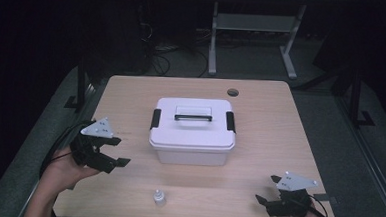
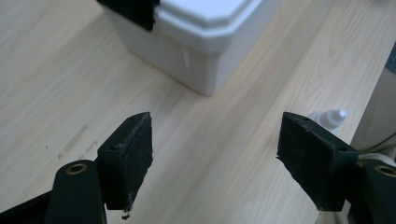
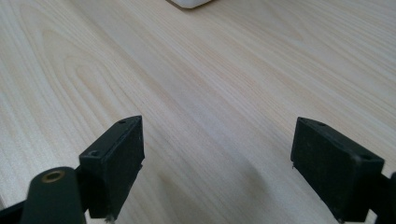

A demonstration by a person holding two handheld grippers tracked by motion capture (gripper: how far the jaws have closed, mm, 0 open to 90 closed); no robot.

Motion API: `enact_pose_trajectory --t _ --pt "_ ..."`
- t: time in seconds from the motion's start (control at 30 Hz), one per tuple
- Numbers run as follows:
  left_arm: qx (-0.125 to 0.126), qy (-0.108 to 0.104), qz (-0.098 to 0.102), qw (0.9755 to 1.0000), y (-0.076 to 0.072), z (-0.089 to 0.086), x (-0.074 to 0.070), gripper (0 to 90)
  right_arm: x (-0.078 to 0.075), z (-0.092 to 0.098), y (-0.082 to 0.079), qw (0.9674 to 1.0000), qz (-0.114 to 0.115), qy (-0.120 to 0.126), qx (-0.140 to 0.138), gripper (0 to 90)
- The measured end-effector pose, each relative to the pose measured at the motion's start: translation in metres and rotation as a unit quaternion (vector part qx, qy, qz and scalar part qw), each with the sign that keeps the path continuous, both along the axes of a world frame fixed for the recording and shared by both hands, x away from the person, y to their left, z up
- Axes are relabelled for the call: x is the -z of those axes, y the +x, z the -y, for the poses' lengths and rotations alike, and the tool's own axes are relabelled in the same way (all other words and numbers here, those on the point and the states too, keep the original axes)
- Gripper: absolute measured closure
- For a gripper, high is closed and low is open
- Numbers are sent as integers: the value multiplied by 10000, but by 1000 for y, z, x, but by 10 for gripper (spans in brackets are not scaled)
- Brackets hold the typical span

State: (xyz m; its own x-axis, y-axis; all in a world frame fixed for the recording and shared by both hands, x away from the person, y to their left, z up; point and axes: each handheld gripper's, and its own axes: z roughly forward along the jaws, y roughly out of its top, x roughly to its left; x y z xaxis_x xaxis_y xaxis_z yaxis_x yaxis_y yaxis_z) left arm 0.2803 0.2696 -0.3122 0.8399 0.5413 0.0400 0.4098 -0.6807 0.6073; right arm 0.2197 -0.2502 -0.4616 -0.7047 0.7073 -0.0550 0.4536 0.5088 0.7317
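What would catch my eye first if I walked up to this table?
Most likely the white box in the middle of the wooden table, lid on, with a black handle on top and a black latch at each end. Next, the two black grippers held at the near corners, left gripper and right gripper, both with jaws open and holding nothing. Between them, near the front edge, stands a small bottle.

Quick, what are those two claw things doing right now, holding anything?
Left gripper: open, holding nothing.
Right gripper: open, holding nothing.
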Motion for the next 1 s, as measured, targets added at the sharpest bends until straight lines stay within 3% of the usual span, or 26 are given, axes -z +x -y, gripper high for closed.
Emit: enact_pose_trajectory --t 0.4,1.0 --pt "109 143 60 9998 24 30 -28 282 -1 0 0 10000 15 10 -37 168" --pt "298 174 -23 9994 54 60 -40 297 -2 -1 0 10000 41 31 -77 168"
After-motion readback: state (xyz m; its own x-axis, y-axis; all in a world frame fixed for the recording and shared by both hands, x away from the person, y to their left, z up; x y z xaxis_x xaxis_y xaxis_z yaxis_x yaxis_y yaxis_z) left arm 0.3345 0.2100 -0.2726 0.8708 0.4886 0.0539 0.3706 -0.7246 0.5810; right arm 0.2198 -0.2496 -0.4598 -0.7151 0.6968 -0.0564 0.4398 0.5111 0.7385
